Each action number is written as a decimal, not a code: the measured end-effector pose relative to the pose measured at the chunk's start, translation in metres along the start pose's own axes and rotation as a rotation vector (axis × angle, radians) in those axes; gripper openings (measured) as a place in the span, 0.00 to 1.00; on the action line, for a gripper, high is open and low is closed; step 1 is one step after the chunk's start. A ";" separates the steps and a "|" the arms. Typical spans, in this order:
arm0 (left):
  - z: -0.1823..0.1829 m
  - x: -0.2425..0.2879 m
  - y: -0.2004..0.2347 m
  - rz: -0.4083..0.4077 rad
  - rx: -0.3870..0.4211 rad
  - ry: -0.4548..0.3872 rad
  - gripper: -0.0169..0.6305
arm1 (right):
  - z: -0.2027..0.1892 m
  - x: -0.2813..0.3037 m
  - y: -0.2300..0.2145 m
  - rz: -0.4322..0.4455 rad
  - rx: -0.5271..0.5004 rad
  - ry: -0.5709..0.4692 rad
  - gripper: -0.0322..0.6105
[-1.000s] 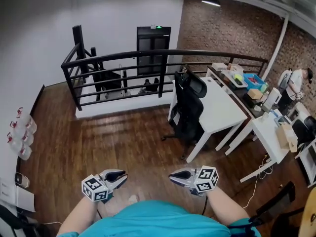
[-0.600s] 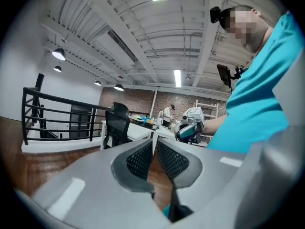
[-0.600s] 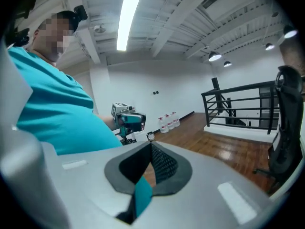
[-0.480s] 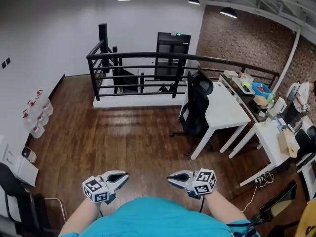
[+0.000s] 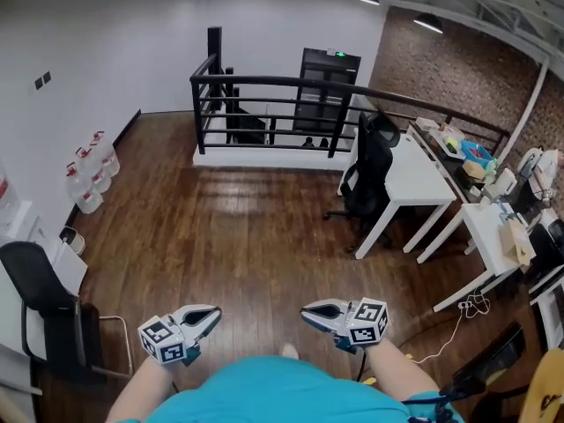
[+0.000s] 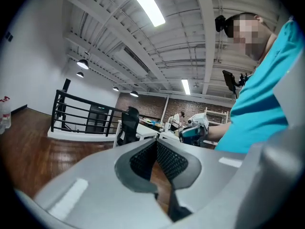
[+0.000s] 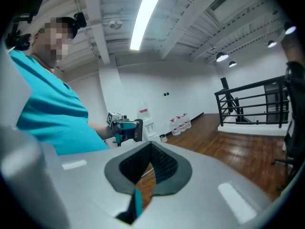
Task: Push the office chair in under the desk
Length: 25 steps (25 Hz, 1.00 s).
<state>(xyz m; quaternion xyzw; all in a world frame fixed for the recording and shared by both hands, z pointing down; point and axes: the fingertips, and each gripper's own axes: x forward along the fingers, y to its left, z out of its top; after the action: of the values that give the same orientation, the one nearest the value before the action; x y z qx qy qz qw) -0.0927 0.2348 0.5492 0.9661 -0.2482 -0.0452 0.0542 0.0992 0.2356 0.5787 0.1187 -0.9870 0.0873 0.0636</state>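
The left gripper (image 5: 210,315) and the right gripper (image 5: 308,309) are held low in front of the person's teal shirt (image 5: 264,390), tips turned toward each other with a gap of wooden floor (image 5: 220,236) between them. Both pairs of jaws are closed, pads together, with nothing between them. The office chair (image 5: 370,170), black with a high back and headrest, stands well apart from both grippers across the room. It is right against the long edge of the white worktop (image 5: 414,179), with its wheeled base out on the floor. From this distance it looks partly tucked in, but I cannot tell how far the seat reaches under the top. A black railing (image 5: 273,104) runs behind the chair, and a second white desk (image 5: 493,236) cluttered with small things stands to the right. Along the left wall are several water bottles (image 5: 92,170), and another black chair (image 5: 44,298) stands near the person's left side.
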 end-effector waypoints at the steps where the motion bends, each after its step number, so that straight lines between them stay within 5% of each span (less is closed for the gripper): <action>1: 0.002 -0.012 -0.009 0.000 -0.006 -0.005 0.07 | 0.003 0.003 0.017 0.003 -0.008 0.003 0.05; 7: -0.005 -0.042 -0.081 -0.019 -0.001 -0.020 0.07 | 0.000 -0.023 0.095 -0.011 -0.027 -0.015 0.05; 16: -0.035 0.010 -0.225 -0.065 0.035 -0.023 0.07 | -0.040 -0.148 0.174 -0.039 -0.072 -0.027 0.05; 25: -0.077 0.059 -0.374 -0.065 -0.057 -0.021 0.07 | -0.103 -0.257 0.256 -0.020 -0.066 0.000 0.05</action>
<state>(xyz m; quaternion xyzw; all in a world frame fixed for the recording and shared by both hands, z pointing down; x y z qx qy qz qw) 0.1449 0.5380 0.5740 0.9713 -0.2157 -0.0638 0.0774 0.2951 0.5572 0.6017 0.1265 -0.9881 0.0539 0.0686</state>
